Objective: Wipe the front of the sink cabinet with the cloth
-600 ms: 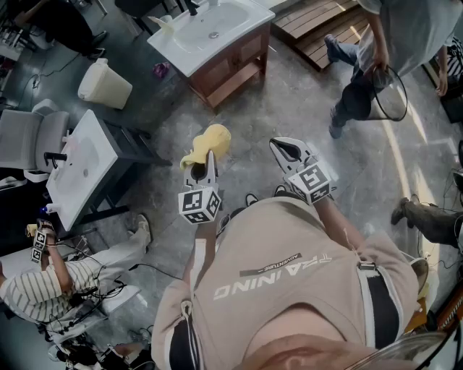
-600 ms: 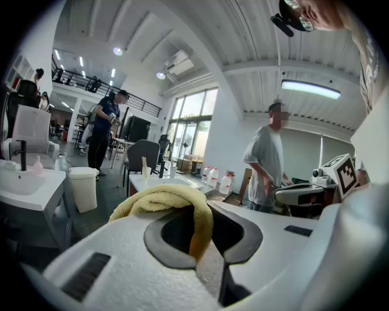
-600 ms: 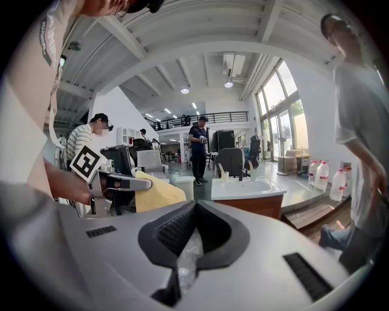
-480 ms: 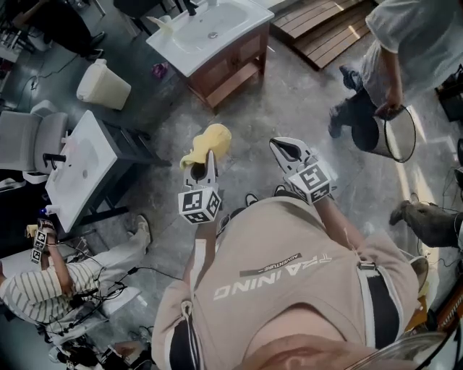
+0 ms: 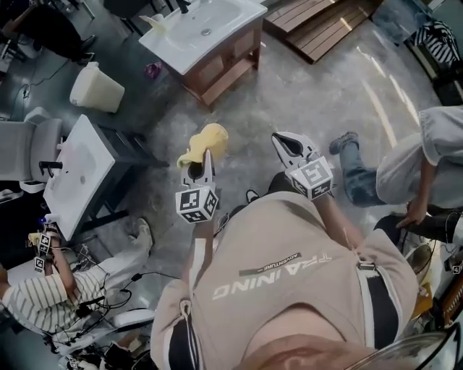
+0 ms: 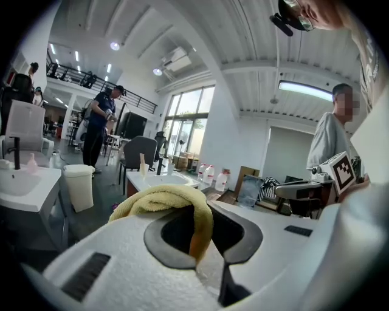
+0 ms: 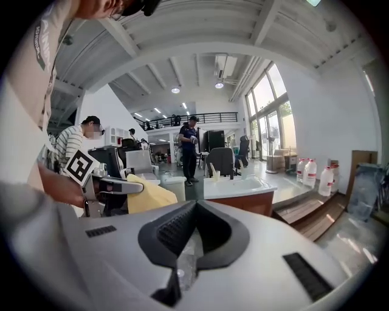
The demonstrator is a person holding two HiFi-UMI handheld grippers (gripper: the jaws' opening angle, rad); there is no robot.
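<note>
**Cloth in grasp, cabinet not yet reached: hazards and containers**

The left gripper [image 6: 202,243] has its jaws clenched on a fold of the yellow cloth [image 6: 161,203]. Most of the cloth bunches loose over and beyond the jaw tips. The right gripper [image 7: 185,243] has its jaws pressed together with nothing between them. In the head view both hang above the floor [image 5: 289,94]. The wooden sink cabinet [image 5: 226,63] is well apart ahead of them, so wiping has probably not begun.

Likely hazards:
- (a) The hold is on a narrow fold only, so drag against the cabinet front could pull the cloth out of the jaws.
- (b) The loose bunch sits to one side of the tips, so a hard jaw could meet the wood in place of fabric.
- (c) A second, dark sink cabinet [image 5: 126,144] stands nearer at left and could be mistaken for the target.
- (d) A bystander [image 5: 427,155] at right, and a seated person [image 5: 36,303] among cables [image 5: 108,296] at lower left, lie near the ground to be crossed.

Containers:
- The white basin [image 5: 206,18] on the wooden cabinet looks empty apart from its drain [image 5: 207,32].
- A small cup [image 6: 143,169] holding an upright stick stands on that cabinet's surface.
- The basin [image 5: 79,170] of the dark cabinet also looks empty.
- The lidded white bin [image 5: 95,88] hides its contents.
- Clear jugs [image 7: 311,173] stand on the floor beyond; whether they are filled cannot be told.
</note>
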